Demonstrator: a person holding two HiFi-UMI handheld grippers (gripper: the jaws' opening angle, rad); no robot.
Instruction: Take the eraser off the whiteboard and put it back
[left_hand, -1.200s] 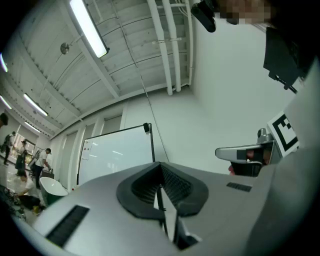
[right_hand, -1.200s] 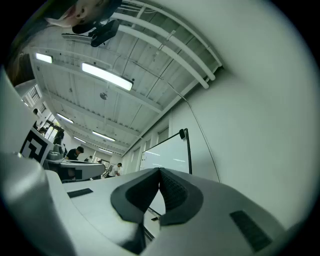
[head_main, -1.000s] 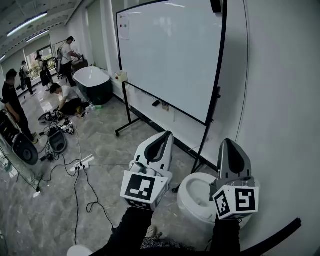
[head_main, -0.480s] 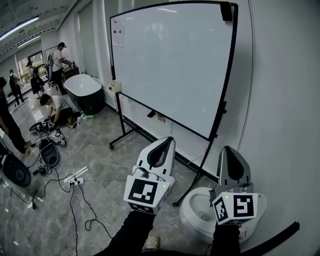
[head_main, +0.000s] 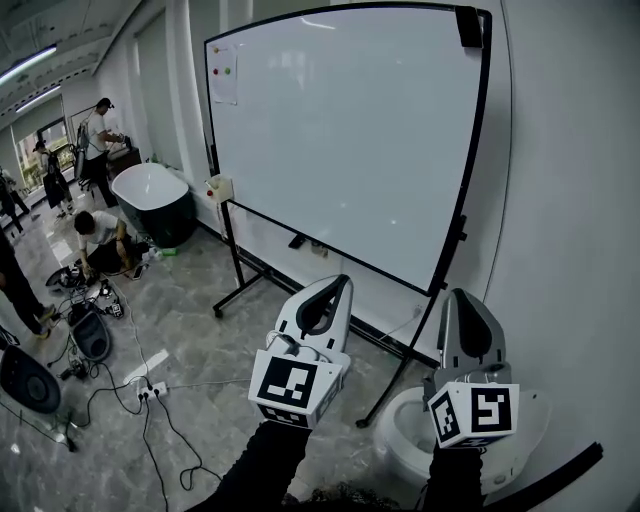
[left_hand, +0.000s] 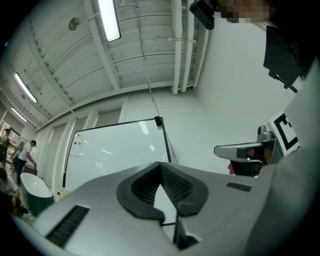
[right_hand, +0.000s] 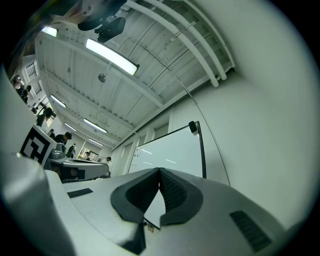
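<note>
A small black eraser (head_main: 468, 27) sticks to the top right corner of the whiteboard (head_main: 340, 130), which stands on a black rolling frame. The eraser is far above and ahead of both grippers. My left gripper (head_main: 339, 281) is held out toward the board's lower edge, its jaws shut on nothing. My right gripper (head_main: 457, 295) is beside it, to the right of the board's stand leg, also shut and empty. In the left gripper view the eraser (left_hand: 158, 121) shows above the closed jaw tips (left_hand: 161, 166). The right gripper view shows the eraser (right_hand: 192, 127) at the board's (right_hand: 170, 152) upper corner.
A white toilet (head_main: 415, 445) sits on the floor under my right gripper, against the wall. A paper with magnets (head_main: 224, 75) hangs at the board's top left. A bathtub (head_main: 150, 195), several people and floor cables (head_main: 150, 390) lie to the left.
Both grippers have advanced toward the whiteboard, which now looks larger and nearer. The toilet has slid lower and to the right in the head view. Both jaws stay shut.
</note>
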